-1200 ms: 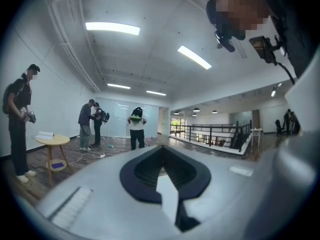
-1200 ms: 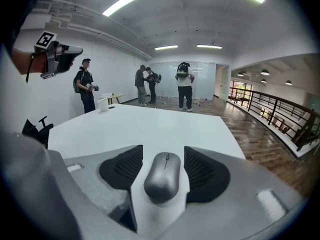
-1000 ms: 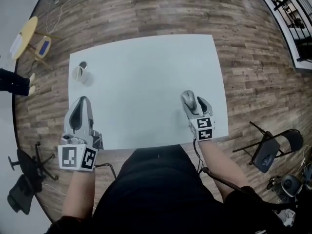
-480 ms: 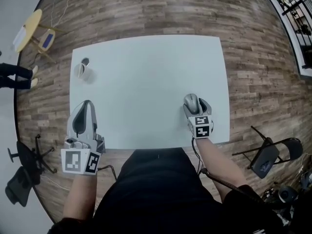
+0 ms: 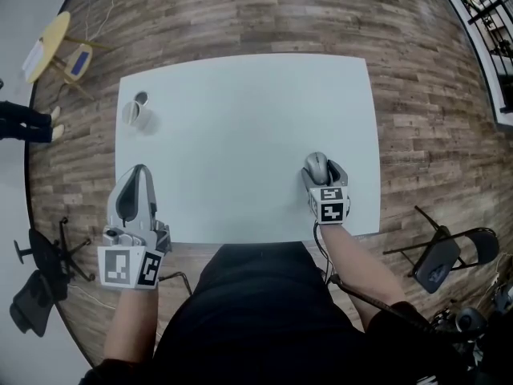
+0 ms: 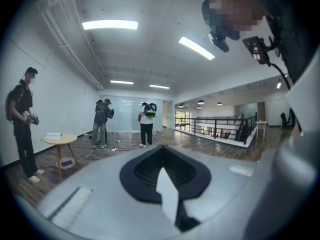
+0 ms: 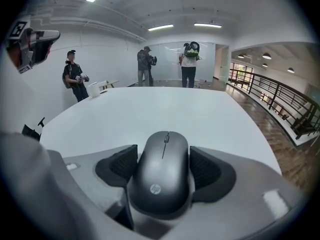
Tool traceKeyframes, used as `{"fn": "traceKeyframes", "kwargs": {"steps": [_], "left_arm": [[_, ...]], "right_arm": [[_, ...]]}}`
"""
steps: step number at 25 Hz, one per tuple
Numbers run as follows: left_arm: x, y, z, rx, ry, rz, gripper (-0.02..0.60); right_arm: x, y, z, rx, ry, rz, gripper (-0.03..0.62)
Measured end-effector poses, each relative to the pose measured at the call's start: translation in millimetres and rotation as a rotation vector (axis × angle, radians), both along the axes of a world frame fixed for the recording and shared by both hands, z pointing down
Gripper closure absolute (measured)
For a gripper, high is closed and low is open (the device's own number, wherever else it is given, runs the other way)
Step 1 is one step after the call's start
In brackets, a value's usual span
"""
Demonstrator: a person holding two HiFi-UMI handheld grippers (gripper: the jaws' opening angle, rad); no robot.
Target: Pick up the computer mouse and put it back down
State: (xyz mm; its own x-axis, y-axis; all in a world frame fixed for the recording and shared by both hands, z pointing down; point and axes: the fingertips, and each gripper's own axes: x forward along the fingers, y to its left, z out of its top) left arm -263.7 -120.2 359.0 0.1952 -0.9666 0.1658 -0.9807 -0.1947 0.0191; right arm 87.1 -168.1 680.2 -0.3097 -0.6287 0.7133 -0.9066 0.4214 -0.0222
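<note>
— Head view first: what carried everything?
— A pale rectangular surface (image 5: 240, 127), set on a wood-plank floor (image 5: 240, 14). The computer mouse (image 5: 316, 165) was by its right edge, toward the near right corner.
— And the right gripper (image 5: 324, 170)?
— It sat around the mouse. Its fingers (image 7: 117, 166) had just been opening. The right gripper view showed the mouse between them, with the dark pads just beside its flanks rather than squeezing it.
— What about the left gripper (image 5: 137, 179)?
— It was over the left edge, close to the near left corner, fingers closed together with nothing between them.
— Was anything else on the surface?
— Two small white containers (image 5: 134, 112) near the far left corner, well apart from the mouse.
— And the room?
— Large and white-walled, with ceiling strip lights (image 6: 110, 25). A round yellow side table (image 5: 44, 42) stood off the far left corner, a folding chair (image 5: 449, 247) off the right edge and an office chair (image 5: 36, 295) off the near left corner. A black railing (image 7: 287, 106) ran along the right side, and several people (image 7: 189, 64) stood beyond the far edge.
</note>
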Motion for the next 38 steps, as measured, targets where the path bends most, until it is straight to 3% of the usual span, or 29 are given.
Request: {"fn": "traceKeyframes", "kwargs": {"steps": [13,20,35,38], "left_arm": [[-6.0,-0.1,-7.7,0.016,0.010,-0.008,0.574],[-8.6,0.2,-7.7,0.014,0.028,-0.012,0.574],[-11.1,2.6,-18.4,0.062,0.029,-0.005,0.574],[-13.8,2.3,-19.4,0.070,0.042,-0.007,0.574]], "right_arm": [[4.2,-4.0,-1.3,-0.003,-0.011,0.022,0.290],[12.3,-6.1,-1.8,-0.012,-0.050,0.093,0.293],[6.1,-6.1,-35.6,0.066,-0.027,0.046,0.293],[6.9,-6.4,-46.0,0.079,-0.059,0.077,0.293]]}}
